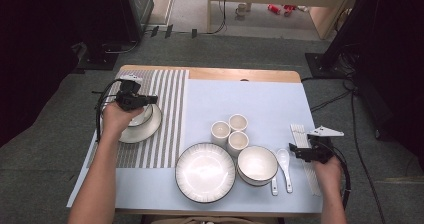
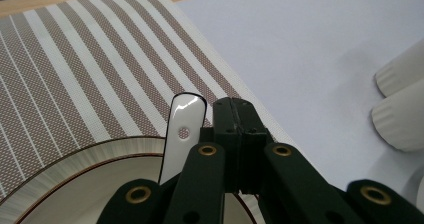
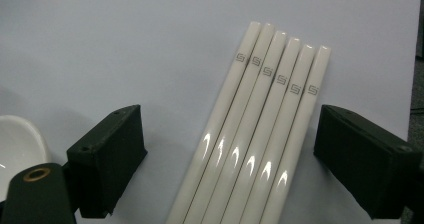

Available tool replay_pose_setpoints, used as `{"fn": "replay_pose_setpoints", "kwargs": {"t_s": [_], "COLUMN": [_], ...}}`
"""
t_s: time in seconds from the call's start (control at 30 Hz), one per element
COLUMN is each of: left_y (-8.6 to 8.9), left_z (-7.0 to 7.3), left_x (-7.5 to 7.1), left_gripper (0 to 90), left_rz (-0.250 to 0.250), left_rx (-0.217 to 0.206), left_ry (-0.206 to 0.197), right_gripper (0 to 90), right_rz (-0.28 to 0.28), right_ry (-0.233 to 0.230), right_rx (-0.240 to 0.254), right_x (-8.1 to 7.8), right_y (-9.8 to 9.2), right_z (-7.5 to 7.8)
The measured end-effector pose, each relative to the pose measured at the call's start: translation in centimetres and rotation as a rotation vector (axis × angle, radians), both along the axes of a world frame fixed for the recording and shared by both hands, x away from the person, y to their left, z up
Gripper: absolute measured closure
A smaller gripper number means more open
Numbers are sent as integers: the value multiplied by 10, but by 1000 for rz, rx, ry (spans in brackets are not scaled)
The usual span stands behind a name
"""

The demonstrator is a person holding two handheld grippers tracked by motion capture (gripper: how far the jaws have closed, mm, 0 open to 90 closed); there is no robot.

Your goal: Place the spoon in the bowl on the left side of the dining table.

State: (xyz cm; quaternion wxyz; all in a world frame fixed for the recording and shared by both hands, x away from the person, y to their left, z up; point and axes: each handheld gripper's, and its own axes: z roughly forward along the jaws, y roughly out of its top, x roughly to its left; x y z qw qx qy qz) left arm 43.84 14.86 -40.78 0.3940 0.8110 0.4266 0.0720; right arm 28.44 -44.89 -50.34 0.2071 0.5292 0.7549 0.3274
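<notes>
3 white ribbed cups [image 1: 231,131] clustered mid-surface, touching. Big dark-rimmed plate [image 1: 205,172] near front edge, w/ white bowl [image 1: 257,165] just beside it on the right. 2 white spoons [image 1: 283,170] next to bowl, handles toward front. Pale blue cloth [image 1: 250,99] covers most of the wood surface [image 1: 240,75]. Grey carpet floor [image 1: 250,51] beyond; cables on it.

On the worktop [image 1: 265,96], a striped mat [image 1: 167,109] covers the far left corner. A plate [image 1: 146,129] lies on the mat near the left edge, with a bowl [image 1: 144,118] in it and a spoon [image 2: 182,129] in the bowl. Three cups [image 1: 231,130] stand together mid-worktop. Toward the near edge from them lie a large plate [image 1: 205,172] and, to its right, a bowl [image 1: 257,165]. Two spoons [image 1: 284,168] lie right of that bowl, and the chopsticks [image 3: 255,134] lie side by side along the right edge.
</notes>
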Motion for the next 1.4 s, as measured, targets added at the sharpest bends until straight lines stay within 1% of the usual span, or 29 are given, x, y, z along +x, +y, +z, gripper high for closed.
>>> {"fn": "replay_pose_setpoints", "kwargs": {"t_s": [0.03, 0.1, 0.2, 0.23, 0.27, 0.4, 0.43, 0.47, 0.5, 0.53, 0.73, 0.87, 0.9, 1.0, 1.13, 1.3, 1.33, 1.4], "left_y": [-2, -2, -4, -3, -3, -5, -5, -5, -4, -4, -5, -2, 1, 4, 6, 10, 13, 15], "left_z": [-1, -2, -4, -5, -5, -6, -6, -6, -6, -6, -5, -7, -7, -6, -7, -7, -6, -7], "left_x": [0, 1, 2, 3, 3, 4, 4, 4, 4, 5, 6, 7, 8, 8, 9, 10, 10, 10], "left_gripper": [891, 878, 861, 844, 838, 808, 783, 783, 762, 762, 692, 673, 659, 641, 622, 603, 598, 592], "left_rz": [8, 6, 14, 19, 19, 33, 36, 41, 43, 47, 71, 89, 100, 108, 122, 138, 149, 152], "left_rx": [13, 14, 29, 21, 21, 31, 33, 35, 33, 33, 36, 57, 54, 49, 59, 61, 55, 52], "left_ry": [-7, -4, -5, 1, 1, -3, -4, -4, -6, -8, -16, -14, -11, -12, -30, -23, -23, -21], "right_gripper": [121, 121, 121, 121, 121, 121, 121, 121, 121, 121, 121, 121, 121, 121, 121, 121, 121, 121], "right_rz": [0, 0, 0, 0, 0, 0, 0, 0, 1, 1, 0, -1, -1, -1, -1, -1, -1, -1], "right_ry": [0, 0, 0, 0, 0, 0, 0, 0, -1, -1, -2, -3, -3, -3, -4, -4, -4, -4], "right_rx": [0, 0, 0, -1, -1, -1, -1, -1, -1, -1, -2, -2, -3, -2, -3, -3, -3, -3], "right_x": [0, 0, 0, 0, 0, 0, 0, 0, 0, 0, 0, 0, 0, 0, 0, 0, 0, 0], "right_y": [0, 0, 0, 0, 0, 0, 0, 0, 0, 0, 0, 0, 0, 0, 0, 0, 0, 0], "right_z": [0, 0, 0, 0, 0, 0, 0, 0, 0, 0, 0, 0, 0, 0, 0, 0, 0, 0]}}
